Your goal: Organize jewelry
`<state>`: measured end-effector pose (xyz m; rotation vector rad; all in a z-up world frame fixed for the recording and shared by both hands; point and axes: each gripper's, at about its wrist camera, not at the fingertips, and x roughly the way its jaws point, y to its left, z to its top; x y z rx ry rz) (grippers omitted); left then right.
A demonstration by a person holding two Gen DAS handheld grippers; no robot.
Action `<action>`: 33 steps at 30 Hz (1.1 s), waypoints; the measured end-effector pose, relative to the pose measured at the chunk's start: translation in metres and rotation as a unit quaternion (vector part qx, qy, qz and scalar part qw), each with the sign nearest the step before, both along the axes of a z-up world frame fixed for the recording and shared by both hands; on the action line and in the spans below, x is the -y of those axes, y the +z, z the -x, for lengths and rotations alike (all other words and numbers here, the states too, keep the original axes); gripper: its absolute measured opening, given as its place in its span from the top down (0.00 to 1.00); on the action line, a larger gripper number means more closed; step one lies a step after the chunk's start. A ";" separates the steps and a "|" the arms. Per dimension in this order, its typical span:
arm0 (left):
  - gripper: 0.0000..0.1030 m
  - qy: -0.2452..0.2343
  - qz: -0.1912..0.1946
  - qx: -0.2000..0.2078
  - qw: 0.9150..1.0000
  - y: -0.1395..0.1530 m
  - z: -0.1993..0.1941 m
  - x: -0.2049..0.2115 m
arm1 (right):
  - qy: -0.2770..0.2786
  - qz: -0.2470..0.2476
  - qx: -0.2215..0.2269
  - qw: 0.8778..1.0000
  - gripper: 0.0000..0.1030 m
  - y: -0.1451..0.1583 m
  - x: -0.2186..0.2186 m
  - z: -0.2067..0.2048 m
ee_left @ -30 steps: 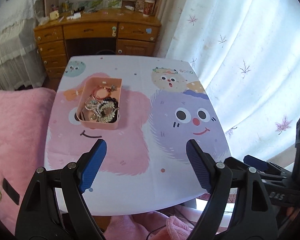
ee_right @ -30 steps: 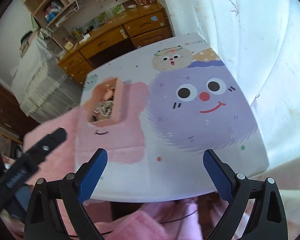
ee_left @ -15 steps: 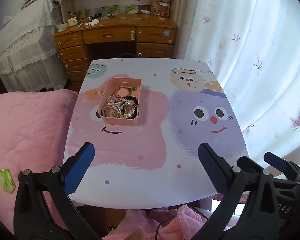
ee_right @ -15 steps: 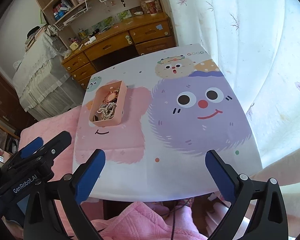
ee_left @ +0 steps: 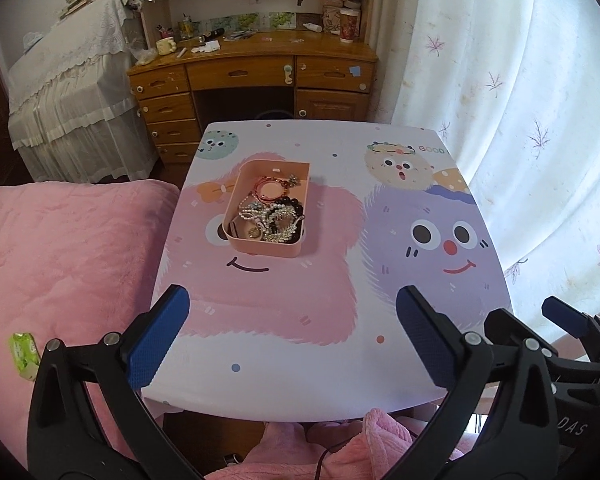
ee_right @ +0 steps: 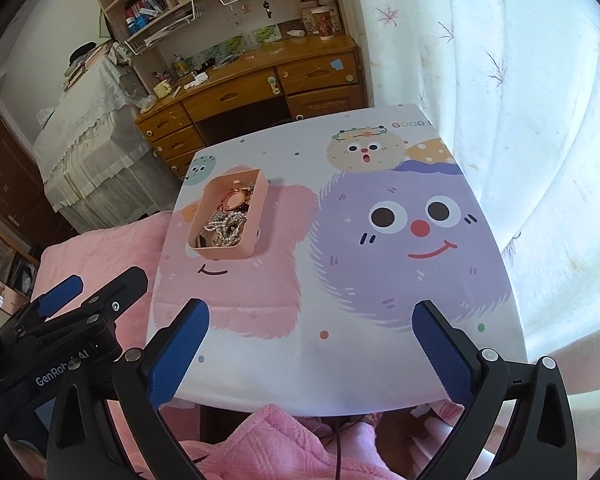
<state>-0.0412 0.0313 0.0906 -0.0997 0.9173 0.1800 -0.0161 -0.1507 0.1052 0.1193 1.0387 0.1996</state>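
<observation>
Both tongs agape, empty, above table edge; jewelry (ee_left: pixel 272 212) in pink tray (ee_left: pixel 260 249).

Both wrist views downward over table (ee_left: pixel 300 380)

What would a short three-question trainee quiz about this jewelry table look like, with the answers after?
1. True or false: the pink tray holds a heap of jewelry.
2. Which cartoon face on the table cover does the tray sit on: A the pink one, B the purple one, C the small green one?
3. Fill in: neither the left gripper nor the right gripper holds ____.

Key
1. True: beads, chains and a rose-coloured ring piece lie tangled inside.
2. A: the tray sits by the pink face's eye, above its smile.
3. Anything: both grippers stand open over the near edge of the table, apart from the tray.
</observation>
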 end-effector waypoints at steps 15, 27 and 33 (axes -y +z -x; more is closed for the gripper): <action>0.00 0.017 -0.010 0.002 1.000 0.002 -0.001 -0.017 | 0.013 -0.002 -0.001 1.000 0.00 -0.002 -0.019 -0.014; 0.00 0.018 -0.009 -0.007 1.000 -0.005 -0.001 -0.023 | 0.013 0.002 -0.008 1.000 0.00 -0.009 -0.019 -0.016; 0.00 0.018 -0.009 -0.009 1.000 -0.006 -0.001 -0.025 | 0.015 0.006 -0.012 1.000 0.00 -0.012 -0.017 -0.017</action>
